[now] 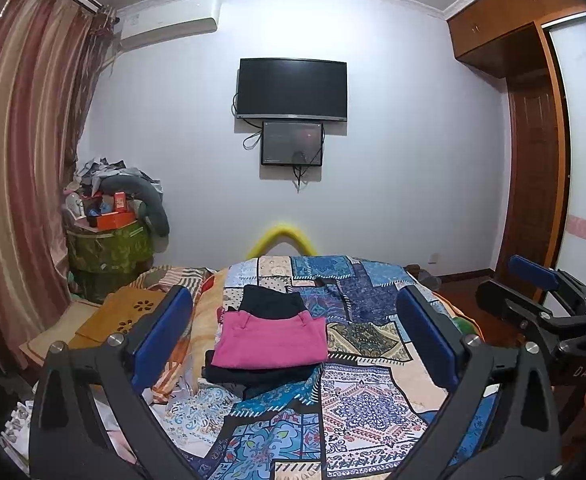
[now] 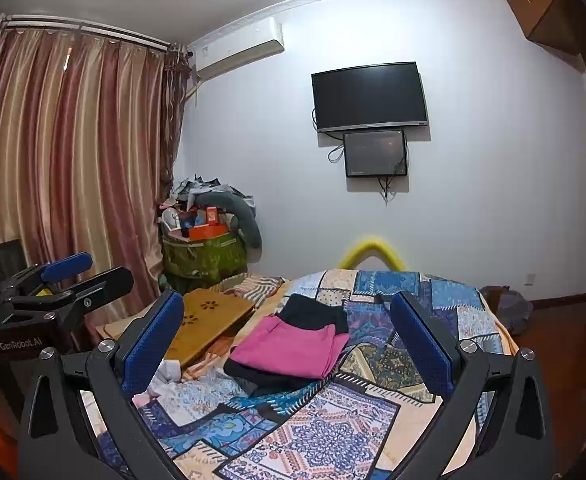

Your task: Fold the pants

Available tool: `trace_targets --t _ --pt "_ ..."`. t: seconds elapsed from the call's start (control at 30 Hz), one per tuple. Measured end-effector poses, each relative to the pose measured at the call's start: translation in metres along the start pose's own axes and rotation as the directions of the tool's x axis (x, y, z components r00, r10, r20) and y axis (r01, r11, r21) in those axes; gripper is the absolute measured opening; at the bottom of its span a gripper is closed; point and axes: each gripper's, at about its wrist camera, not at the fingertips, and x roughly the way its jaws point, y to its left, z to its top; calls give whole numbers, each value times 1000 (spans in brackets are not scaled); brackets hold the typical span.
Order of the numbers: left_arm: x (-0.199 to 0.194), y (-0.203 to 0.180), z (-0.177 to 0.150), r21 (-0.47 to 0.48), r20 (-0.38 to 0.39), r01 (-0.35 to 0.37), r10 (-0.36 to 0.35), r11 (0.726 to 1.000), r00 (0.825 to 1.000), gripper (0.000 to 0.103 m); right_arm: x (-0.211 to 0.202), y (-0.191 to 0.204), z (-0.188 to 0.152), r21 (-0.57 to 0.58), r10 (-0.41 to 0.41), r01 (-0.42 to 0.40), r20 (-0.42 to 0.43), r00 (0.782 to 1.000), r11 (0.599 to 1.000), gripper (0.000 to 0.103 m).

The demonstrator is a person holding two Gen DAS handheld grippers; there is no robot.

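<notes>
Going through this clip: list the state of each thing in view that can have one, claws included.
Left claw: open, holding nothing, above the bed.
Right claw: open, holding nothing.
Pink pants: folded flat, on top of the stack.
Black clothes: folded, stacked under and behind the pink pants.
Quilt: spread over the bed.
TV: screen dark.
Curtain: drawn shut.

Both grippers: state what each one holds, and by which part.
Nothing is held. The left gripper and right gripper are both open above the patchwork quilt, clear of the folded pink pants.
</notes>
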Motion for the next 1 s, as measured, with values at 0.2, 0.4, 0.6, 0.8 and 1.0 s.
trace_targets --t 0.2,0.4,0.6,0.8,1.0 --pt "2 3 -1 1 -9 12 -12 1000 1000 103 -3 -1 1 6 -4 4 -2 1000 1000 102" --pt "4 4 0 -2 -17 34 -34 999 999 103 -2 -3 1 9 -9 9 -3 1000 1000 102" --pt "6 5 -2 0 -25 48 -48 999 999 103 -3 -6 1 16 -12 12 2 1000 1000 102" --pt "7 5 -2 -7 -31 54 -54 999 998 103 -3 -7 0 15 -19 19 4 1000 1000 102" --pt "11 5 -3 -12 -44 60 -61 998 997 103 -4 -8 1 19 -22 22 12 1000 1000 102"
